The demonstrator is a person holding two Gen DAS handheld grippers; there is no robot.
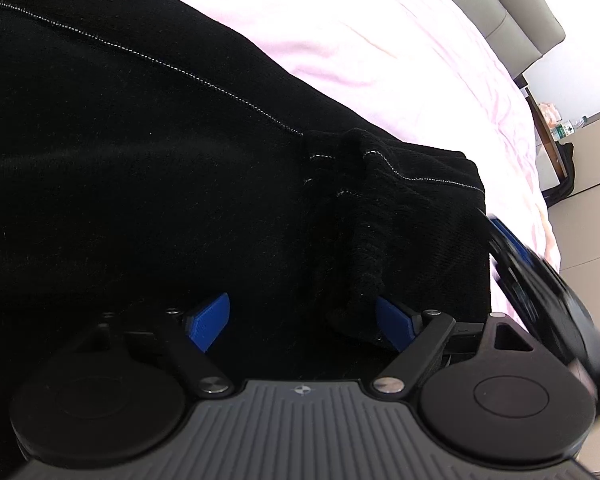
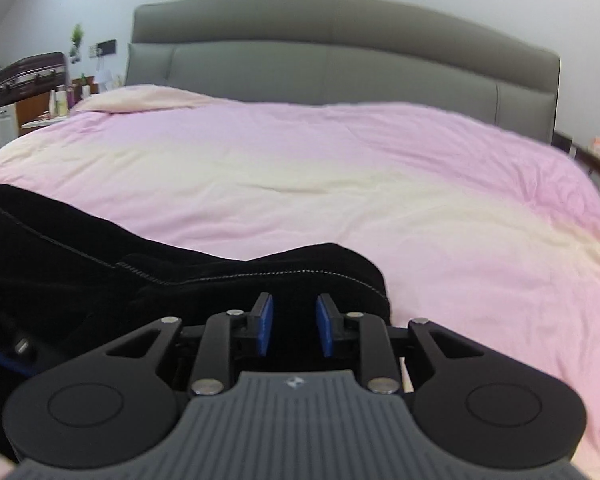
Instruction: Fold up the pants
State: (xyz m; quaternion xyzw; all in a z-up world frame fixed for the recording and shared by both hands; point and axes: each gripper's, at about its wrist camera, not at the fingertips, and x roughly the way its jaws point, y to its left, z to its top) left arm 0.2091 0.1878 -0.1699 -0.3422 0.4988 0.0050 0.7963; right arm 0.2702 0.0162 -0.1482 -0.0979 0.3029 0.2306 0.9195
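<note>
Ok, quick status. Black pants [image 1: 148, 168] lie on the pink duvet [image 1: 380, 32] of the bed, along its near edge. In the left wrist view they fill most of the frame, w/ a white-stitched seam running diagonally from far left down toward the ribbed cuff [image 1: 380, 208] at right. The cuff end is bunched and lies near the right side of the bed.

Left gripper [image 1: 302, 322]: jaws spread wide, released, blue pads well apart. It points steeply down over the fabric. A fold of the cuff sits just beside the right pad, but the pads don't press on anything. Cloth is between them only as the surface underneath.

Right gripper [image 2: 294, 330]: jaws nearly together, narrow gap between the blue pads. Black fabric shows in that gap and just beyond the tips, at the cuff/hem end of the pants [image 2: 260, 280]. Can't tell for sure from this angle whether the pads actually pinch cloth or hover just above it. Its blurred body also shows at the right edge of the left wrist view, touching or nearly touching the cuff.

Bg in the right wrist view: grey padded headboard [image 2: 340, 56] at the far end, cluttered side table [image 2: 48, 108] far left w/ bottles, a dark case [image 2: 28, 72] on top.
</note>
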